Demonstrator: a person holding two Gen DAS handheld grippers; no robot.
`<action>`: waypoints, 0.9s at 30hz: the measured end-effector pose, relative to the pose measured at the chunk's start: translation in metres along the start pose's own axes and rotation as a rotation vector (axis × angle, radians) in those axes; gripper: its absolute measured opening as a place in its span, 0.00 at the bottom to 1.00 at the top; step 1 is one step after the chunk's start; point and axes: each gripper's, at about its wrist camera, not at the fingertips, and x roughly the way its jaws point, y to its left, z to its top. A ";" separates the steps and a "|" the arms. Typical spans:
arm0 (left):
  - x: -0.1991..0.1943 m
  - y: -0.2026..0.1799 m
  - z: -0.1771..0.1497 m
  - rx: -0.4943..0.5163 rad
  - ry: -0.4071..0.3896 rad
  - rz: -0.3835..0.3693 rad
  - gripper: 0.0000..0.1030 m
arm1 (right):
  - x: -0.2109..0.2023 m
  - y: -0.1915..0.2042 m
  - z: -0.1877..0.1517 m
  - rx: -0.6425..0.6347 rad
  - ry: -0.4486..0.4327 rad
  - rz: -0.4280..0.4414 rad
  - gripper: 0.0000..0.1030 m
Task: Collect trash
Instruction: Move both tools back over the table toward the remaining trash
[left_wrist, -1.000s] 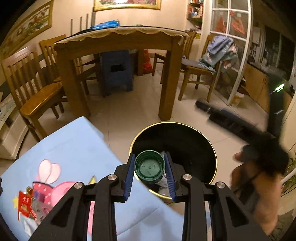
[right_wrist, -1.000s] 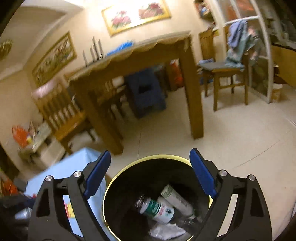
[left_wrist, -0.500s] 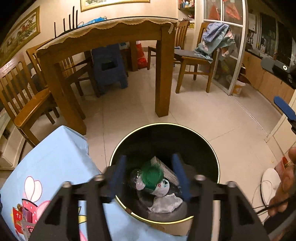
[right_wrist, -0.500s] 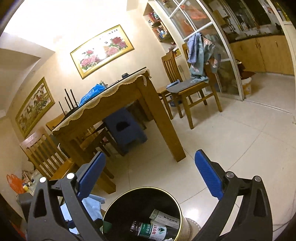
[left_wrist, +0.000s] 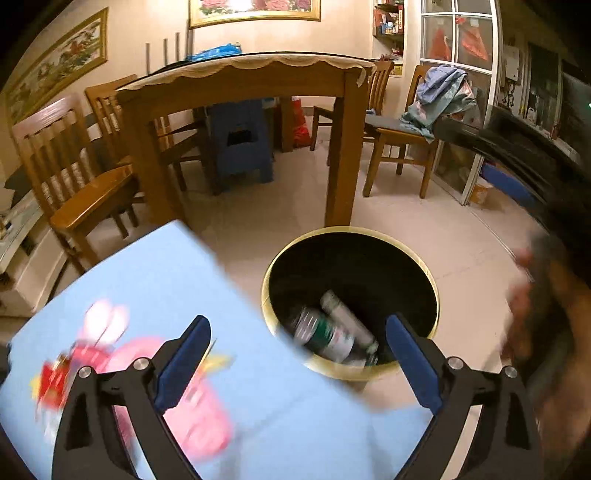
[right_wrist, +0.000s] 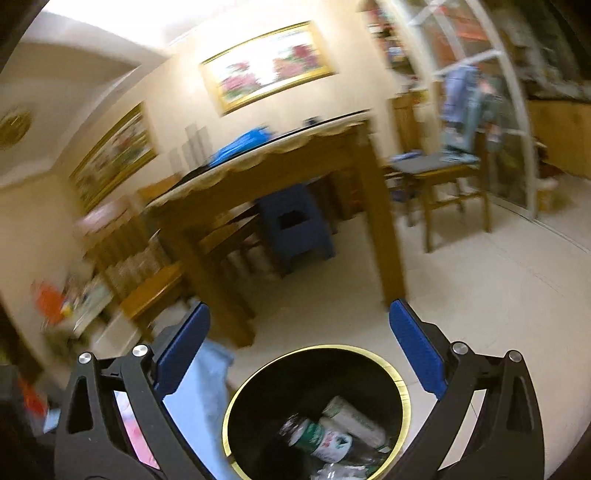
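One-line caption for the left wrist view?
Open left gripper hovers empty above round black gold-rimmed trash bin holding green-labelled plastic bottles.

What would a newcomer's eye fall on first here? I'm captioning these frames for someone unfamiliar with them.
First, the black gold-rimmed trash bin on the tiled floor, with green-labelled bottles lying inside. Next, the light blue cartoon-print cloth just left of the bin. Both tongs, left and right, hang open and empty above.
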 end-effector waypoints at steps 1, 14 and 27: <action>-0.012 0.007 -0.011 -0.008 -0.004 0.004 0.90 | 0.005 0.019 -0.005 -0.065 0.038 0.036 0.95; -0.134 0.191 -0.165 -0.303 0.000 0.426 0.94 | -0.002 0.264 -0.154 -0.542 0.338 0.389 0.95; -0.159 0.240 -0.192 -0.495 -0.056 0.351 0.94 | 0.057 0.314 -0.200 -0.526 0.564 0.329 0.45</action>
